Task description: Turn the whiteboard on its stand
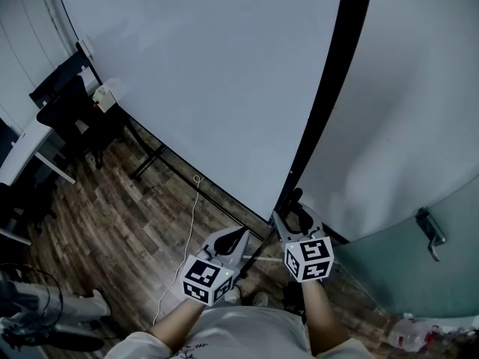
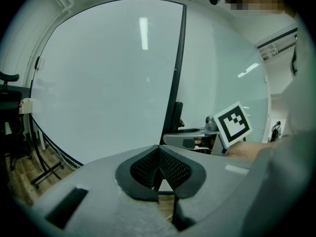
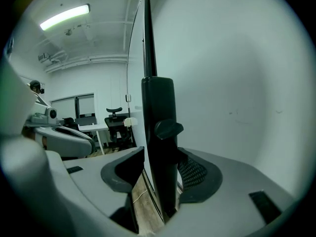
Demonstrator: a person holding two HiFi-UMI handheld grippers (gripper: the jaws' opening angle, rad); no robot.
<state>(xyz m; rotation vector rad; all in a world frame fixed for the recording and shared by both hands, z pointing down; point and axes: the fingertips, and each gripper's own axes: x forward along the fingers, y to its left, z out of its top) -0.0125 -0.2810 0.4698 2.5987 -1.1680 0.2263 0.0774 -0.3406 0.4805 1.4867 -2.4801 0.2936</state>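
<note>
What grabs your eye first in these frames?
The huge whiteboard fills most of the head view, its black edge running diagonally down the middle. At the lower end, the right gripper straddles the stand's black post, jaws apart, just below a knob on it. The left gripper sits to its left, shut and empty.

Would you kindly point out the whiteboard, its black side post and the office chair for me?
whiteboard (image 1: 209,73): head view, middle of its white surface.
black side post (image 3: 158,102): right gripper view, its front face above the knob.
office chair (image 1: 60,99): head view, its backrest.
</note>
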